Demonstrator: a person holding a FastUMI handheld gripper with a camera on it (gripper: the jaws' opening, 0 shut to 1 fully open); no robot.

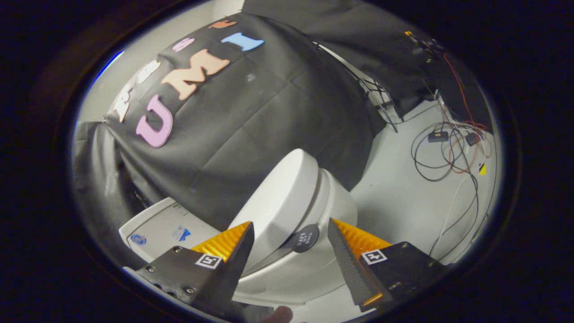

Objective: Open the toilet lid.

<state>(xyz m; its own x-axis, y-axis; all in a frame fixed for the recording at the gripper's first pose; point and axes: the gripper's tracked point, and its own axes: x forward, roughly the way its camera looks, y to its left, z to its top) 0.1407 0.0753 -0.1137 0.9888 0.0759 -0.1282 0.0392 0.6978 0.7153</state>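
Gripper [290, 242] wide open, holding nothing. Lid [278, 202] partly raised, just ahead between fingers, front edge off bowl [287, 273]. Bare floor [403, 202] beside bowl; cables [448, 152] well beyond.

The floor [403, 202] was a pale, smooth surface extending beyond the gripper [290, 244], whose fingers stood apart with nothing between the pads. The toilet [314, 269] stood directly on the floor, against the black cloth wall [269, 125]. Loose cables [441, 157], black, red and white, lay coiled well apart from the toilet, with two small dark boxes [438, 136], possibly adapters, among them. A small yellow marker [482, 169] lay beside the cables.
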